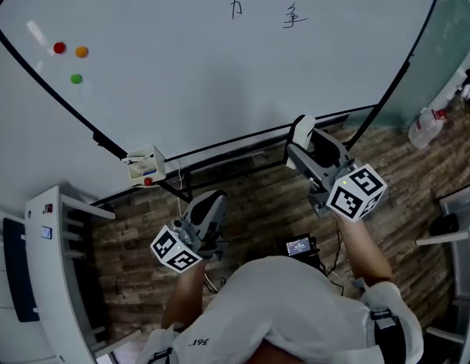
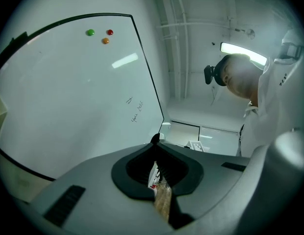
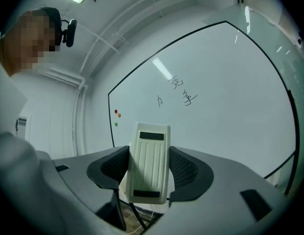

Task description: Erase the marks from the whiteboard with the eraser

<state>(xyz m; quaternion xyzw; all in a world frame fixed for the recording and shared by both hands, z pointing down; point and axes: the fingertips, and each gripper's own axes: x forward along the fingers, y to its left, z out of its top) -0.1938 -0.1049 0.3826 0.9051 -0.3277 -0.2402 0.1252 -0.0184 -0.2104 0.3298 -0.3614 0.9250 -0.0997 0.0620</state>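
The whiteboard (image 1: 220,59) fills the top of the head view, with dark handwritten marks (image 1: 284,10) near its upper middle; those marks (image 3: 177,92) also show in the right gripper view. My right gripper (image 1: 302,144) is shut on a cream ribbed eraser (image 3: 148,161), held below the board's lower edge. The eraser (image 1: 300,131) pokes out beyond the jaws. My left gripper (image 1: 208,207) hangs lower, over the floor, its jaws closed together with nothing between them (image 2: 157,168).
Three round magnets, red (image 1: 59,48), orange (image 1: 82,51) and green (image 1: 76,78), stick at the board's left. A small marker holder (image 1: 144,165) hangs on the board's lower frame. A white cabinet (image 1: 53,271) stands at left, a plastic bottle (image 1: 426,127) at right.
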